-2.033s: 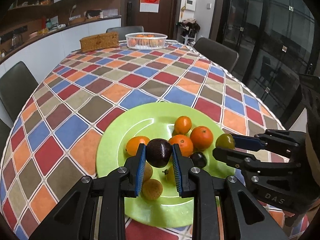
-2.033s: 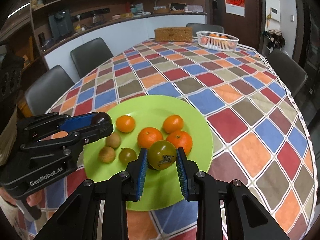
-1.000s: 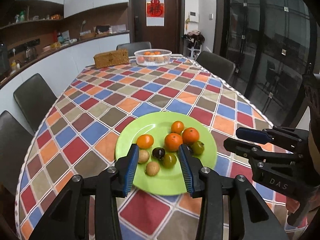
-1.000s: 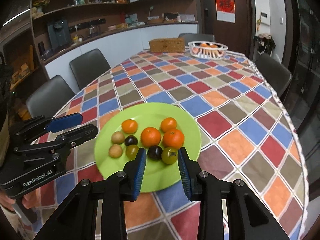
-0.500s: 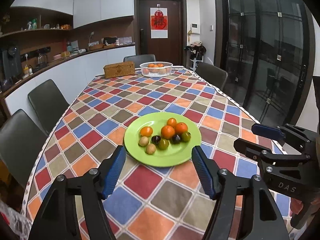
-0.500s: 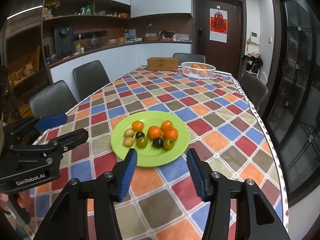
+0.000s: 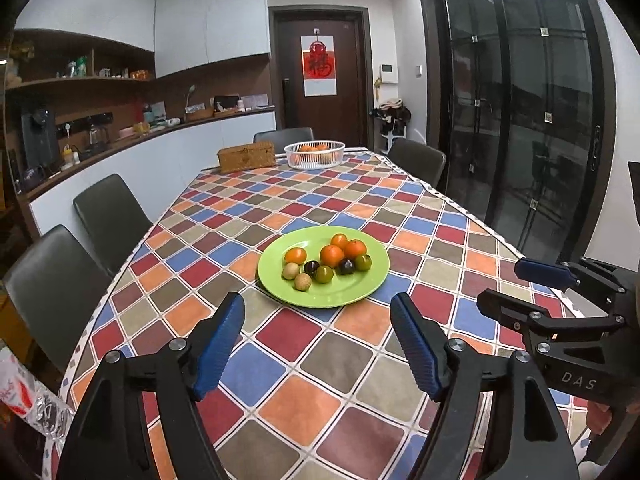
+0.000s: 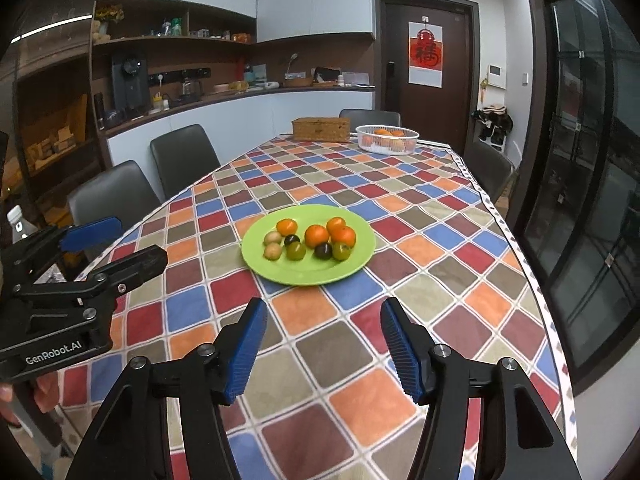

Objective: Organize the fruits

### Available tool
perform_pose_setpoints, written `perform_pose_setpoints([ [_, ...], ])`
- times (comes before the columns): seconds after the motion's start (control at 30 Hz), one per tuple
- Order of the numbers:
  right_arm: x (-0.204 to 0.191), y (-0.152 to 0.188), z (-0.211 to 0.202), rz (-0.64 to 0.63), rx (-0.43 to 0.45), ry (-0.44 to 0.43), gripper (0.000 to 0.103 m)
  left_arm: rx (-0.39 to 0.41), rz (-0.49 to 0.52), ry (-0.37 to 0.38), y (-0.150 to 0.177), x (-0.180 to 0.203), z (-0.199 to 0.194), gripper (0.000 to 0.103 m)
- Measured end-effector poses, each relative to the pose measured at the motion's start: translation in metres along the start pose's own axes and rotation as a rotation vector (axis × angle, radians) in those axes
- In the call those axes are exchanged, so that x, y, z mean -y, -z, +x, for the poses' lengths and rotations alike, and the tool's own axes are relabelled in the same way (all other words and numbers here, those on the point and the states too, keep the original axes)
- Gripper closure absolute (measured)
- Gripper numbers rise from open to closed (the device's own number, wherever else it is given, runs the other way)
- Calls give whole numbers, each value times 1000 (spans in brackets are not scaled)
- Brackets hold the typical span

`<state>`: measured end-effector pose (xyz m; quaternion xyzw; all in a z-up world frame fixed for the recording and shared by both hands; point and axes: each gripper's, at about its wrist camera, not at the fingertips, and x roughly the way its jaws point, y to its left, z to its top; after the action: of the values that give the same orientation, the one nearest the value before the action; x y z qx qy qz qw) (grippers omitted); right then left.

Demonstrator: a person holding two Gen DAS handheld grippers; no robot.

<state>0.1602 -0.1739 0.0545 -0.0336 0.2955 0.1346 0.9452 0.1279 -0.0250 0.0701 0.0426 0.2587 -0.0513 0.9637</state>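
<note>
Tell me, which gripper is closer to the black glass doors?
Right. The right gripper is on the side of the glass doors; the left gripper sits farther away, toward the chairs.

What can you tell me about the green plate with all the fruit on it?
The green plate is round, shallow and bright lime, with a smooth look like plastic. It lies flat on the checkered tablecloth, near the table's middle. Ten small fruits sit grouped on it: four orange, two green, two dark, two tan. Neither gripper touches it.
</note>
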Motion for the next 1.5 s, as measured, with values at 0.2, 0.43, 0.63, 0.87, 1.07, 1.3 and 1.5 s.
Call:
perform_pose_setpoints([
  [0.2, -6, 6, -17, -12, 24, 19, 43, 15, -23, 0, 4, -3, -14, 28],
  [0.43, -9, 9, -28, 2, 39, 10, 43, 37, -19, -12, 5, -3, -26, 28],
  [0.63, -11, 12, -33, 11, 40, 11, 43, 40, -18, -16, 5, -3, -30, 28],
  [0.87, -12, 13, -39, 6, 48, 22, 43, 47, -20, -26, 6, -4, -40, 28],
  [1.07, -13, 13, -44, 11, 51, 24, 43, 60, -17, -27, 5, -4, -47, 19],
  [1.3, -13, 13, -48, 13, 56, 28, 43, 68, -18, -46, 5, -3, -51, 9],
  [1.5, -13, 13, -51, 15, 57, 26, 43, 79, -16, -52, 7, -2, -53, 9],
])
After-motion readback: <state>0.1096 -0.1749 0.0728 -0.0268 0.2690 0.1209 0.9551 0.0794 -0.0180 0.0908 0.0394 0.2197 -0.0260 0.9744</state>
